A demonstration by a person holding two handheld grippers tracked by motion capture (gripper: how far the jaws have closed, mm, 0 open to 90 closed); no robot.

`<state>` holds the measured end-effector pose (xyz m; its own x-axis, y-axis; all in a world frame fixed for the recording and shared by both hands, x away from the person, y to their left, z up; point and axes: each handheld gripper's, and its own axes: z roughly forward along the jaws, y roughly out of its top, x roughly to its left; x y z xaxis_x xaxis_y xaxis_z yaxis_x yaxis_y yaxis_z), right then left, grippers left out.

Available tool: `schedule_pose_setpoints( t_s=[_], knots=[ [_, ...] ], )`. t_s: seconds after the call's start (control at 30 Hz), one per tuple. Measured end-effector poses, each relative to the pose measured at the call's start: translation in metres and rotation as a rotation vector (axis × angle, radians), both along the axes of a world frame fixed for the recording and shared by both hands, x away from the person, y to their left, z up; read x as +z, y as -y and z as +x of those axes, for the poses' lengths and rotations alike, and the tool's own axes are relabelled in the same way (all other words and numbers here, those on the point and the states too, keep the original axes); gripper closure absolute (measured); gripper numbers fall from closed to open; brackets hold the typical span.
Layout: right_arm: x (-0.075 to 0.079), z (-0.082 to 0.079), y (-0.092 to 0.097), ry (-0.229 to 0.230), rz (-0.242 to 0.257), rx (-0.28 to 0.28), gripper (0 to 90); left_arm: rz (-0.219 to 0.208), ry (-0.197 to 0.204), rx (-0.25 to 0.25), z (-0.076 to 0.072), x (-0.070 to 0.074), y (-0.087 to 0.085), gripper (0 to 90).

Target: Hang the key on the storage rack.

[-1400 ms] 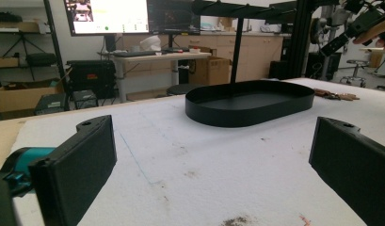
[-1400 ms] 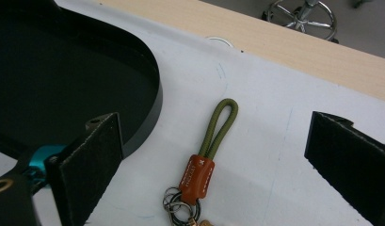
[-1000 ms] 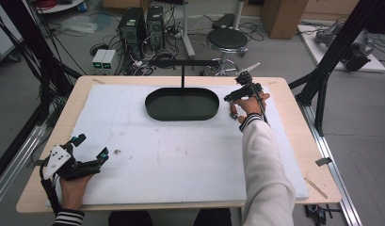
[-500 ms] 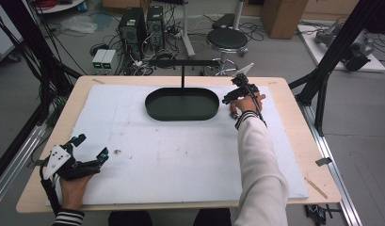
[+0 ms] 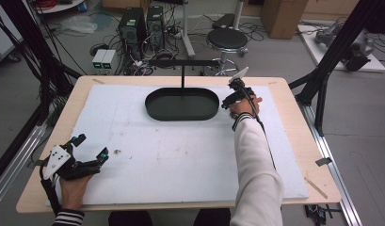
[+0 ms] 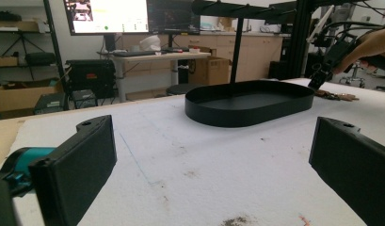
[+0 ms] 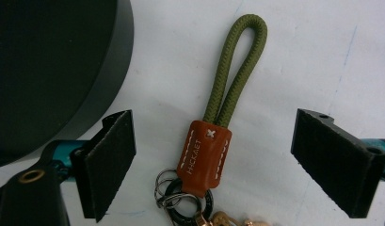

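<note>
The right gripper [image 7: 213, 160] hangs over the keychain [image 7: 213, 122], its 2 jaws apart and just now narrowing, pads off it. The keychain lies flat on the white mat [image 7: 298, 56] just beside the black tray [image 7: 49, 66]. The left gripper [image 5: 89, 148] rests released, well apart.

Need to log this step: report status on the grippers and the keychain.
Right gripper open, jaws closing in on either side of the keychain, not touching. Keychain flat on the mat beside the black tray. Left gripper open, nothing between the jaws. Nothing in the way.
</note>
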<state>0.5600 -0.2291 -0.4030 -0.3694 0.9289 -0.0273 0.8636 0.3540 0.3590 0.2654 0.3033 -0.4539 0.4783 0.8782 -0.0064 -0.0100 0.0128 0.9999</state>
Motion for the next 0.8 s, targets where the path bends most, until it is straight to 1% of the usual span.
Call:
schedule_pose_setpoints(
  t_s=[0.13,0.23,0.3,0.33,0.4,0.5,0.53,0.6,0.63,0.73,0.8],
  knots=[
    [-0.0036,0.0006,-0.0003,-0.018,-0.011,0.003,17.5,0.001,0.001,0.000,0.0001,0.0000,-0.0001,1.7],
    [-0.0041,0.0008,0.0003,-0.036,-0.008,-0.005,22.8,-0.001,0.002,0.000,-0.0001,0.0000,0.0000,1.7],
    [-0.0049,0.0008,0.0007,-0.042,-0.018,-0.002,26.7,-0.001,0.003,0.000,-0.0001,-0.0001,0.0000,1.7],
    [-0.0054,0.0007,0.0004,-0.047,-0.020,0.000,27.2,-0.001,0.001,0.001,-0.0002,-0.0001,-0.0001,1.7],
    [-0.0059,0.0006,0.0004,-0.056,-0.011,0.003,30.7,-0.001,0.001,0.001,-0.0001,-0.0001,-0.0001,1.7],
    [-0.0065,0.0008,0.0000,-0.061,-0.001,0.007,37.0,-0.001,0.001,0.000,-0.0001,-0.0001,-0.0001,1.7],
    [-0.0065,0.0008,0.0000,-0.061,-0.001,0.007,37.0,-0.001,0.000,0.000,-0.0001,0.0000,-0.0002,1.7],
    [-0.0064,0.0008,0.0000,-0.063,0.000,0.002,39.7,-0.004,0.001,0.000,-0.0001,-0.0001,-0.0001,1.7],
    [-0.0067,0.0006,-0.0002,-0.072,0.001,-0.001,41.4,-0.004,0.001,0.000,-0.0001,-0.0001,-0.0001,1.7],
    [-0.0068,0.0003,-0.0002,-0.069,-0.008,-0.004,43.9,-0.005,0.002,0.000,-0.0001,-0.0001,-0.0002,1.7],
    [-0.0065,0.0000,-0.0009,-0.074,-0.004,-0.008,46.7,-0.005,0.001,0.000,-0.0001,-0.0001,-0.0002,1.7]
  ],
)
